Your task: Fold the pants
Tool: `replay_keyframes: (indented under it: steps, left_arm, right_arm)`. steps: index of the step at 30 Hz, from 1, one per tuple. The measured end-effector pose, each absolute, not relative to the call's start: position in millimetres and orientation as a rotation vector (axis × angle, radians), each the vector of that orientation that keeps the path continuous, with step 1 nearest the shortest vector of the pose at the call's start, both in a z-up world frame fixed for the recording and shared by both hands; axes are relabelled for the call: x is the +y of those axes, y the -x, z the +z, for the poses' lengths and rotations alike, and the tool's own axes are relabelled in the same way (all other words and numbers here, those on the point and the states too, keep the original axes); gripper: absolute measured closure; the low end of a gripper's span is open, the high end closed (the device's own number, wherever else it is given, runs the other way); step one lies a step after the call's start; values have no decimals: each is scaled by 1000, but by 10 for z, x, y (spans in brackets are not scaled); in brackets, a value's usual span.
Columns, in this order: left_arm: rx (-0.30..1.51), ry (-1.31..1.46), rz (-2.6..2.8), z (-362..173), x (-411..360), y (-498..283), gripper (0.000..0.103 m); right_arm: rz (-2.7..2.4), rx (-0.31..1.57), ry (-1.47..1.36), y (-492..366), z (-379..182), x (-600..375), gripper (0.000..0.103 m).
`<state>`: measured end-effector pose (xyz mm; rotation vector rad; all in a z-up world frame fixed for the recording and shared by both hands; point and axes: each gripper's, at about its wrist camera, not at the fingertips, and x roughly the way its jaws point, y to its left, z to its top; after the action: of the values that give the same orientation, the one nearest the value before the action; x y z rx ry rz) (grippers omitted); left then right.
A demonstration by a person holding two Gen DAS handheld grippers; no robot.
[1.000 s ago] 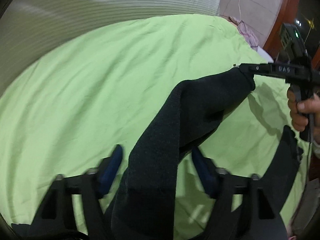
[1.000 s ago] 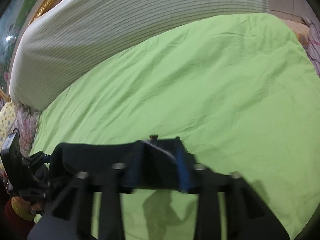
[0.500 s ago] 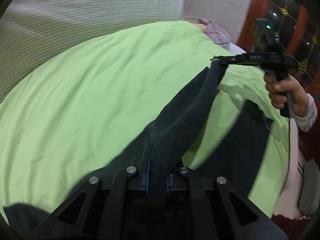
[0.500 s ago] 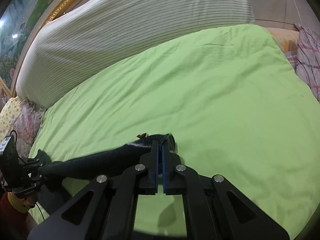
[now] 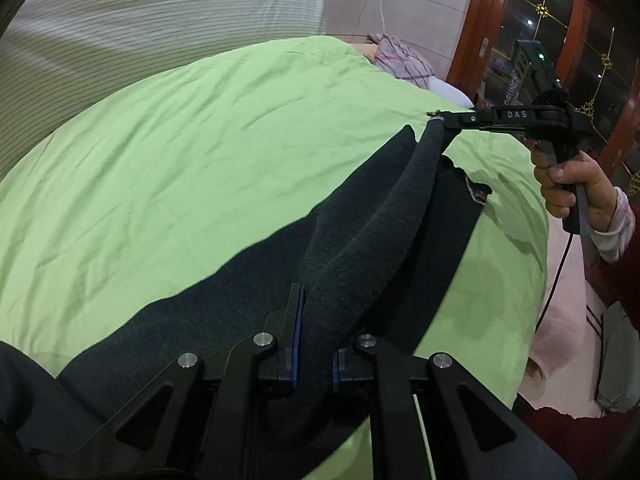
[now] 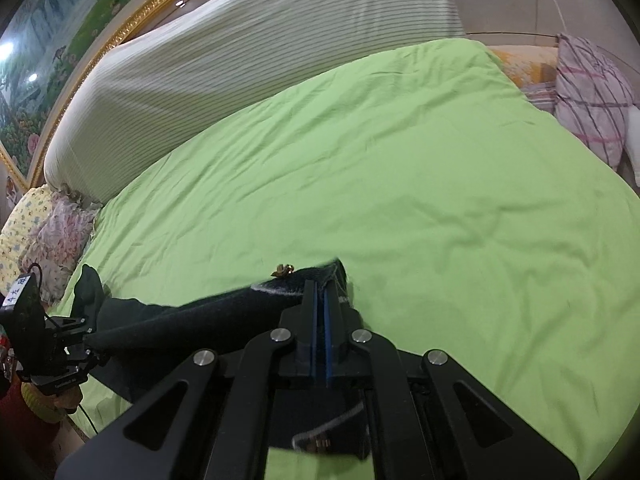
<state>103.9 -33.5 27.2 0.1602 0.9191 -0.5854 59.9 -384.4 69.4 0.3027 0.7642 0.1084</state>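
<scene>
Dark grey pants [image 5: 224, 312] lie on the green bed cover [image 5: 200, 152]. My left gripper [image 5: 314, 344] is shut on a raised fold of the pants [image 5: 360, 248], which stretches in a taut band to my right gripper [image 5: 444, 120] at the far right. In the right wrist view my right gripper [image 6: 320, 304] is shut on the pants' edge [image 6: 280, 286], which carries a small gold ornament [image 6: 283, 269]. The band runs left to the left gripper [image 6: 86, 336]. Part of the pants hangs off the bed's near edge.
A striped white bolster [image 6: 240, 48] runs along the bed's far side. A plaid pillow [image 6: 588, 88] sits at the far right and floral pillows [image 6: 52, 232] at the left. Wooden door frames [image 5: 476, 20] stand beyond the bed's right edge.
My left gripper closed on the pants fold; one second ago it stood open. My right gripper also closed. The pants dropped lower and spread out over the green cover.
</scene>
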Motion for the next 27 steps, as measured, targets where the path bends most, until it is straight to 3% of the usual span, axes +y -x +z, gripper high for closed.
replay_keyframes:
  steps: [10, 14, 16, 21, 24, 26, 27]
  left_arm:
    - [953, -212, -607, 50, -447, -877, 89]
    - [966, -195, -572, -6, -447, -828, 74]
    - [962, -167, -562, 16, -412, -784, 54]
    - [952, -92, -498, 43, -253, -674, 40]
    - [970, -1, -456, 28, -92, -618, 36]
    - [973, 47, -437, 37, 0, -572, 36]
    - [973, 65, -424, 51, 47, -553, 35]
  right_arm:
    - [37, 826, -325, -333, 349, -3846, 100]
    - [16, 863, -379, -303, 233, -3880, 98]
    - [5, 857, -388, -249, 263, -3896, 97]
    - [-46, 796, -386, -40, 419, -3899, 96]
    - [-72, 741, -403, 95, 515, -3855, 84]
    - [-51, 714, -419, 152, 546, -3788, 70]
    - [-36, 710, -419, 164, 550, -3721, 69]
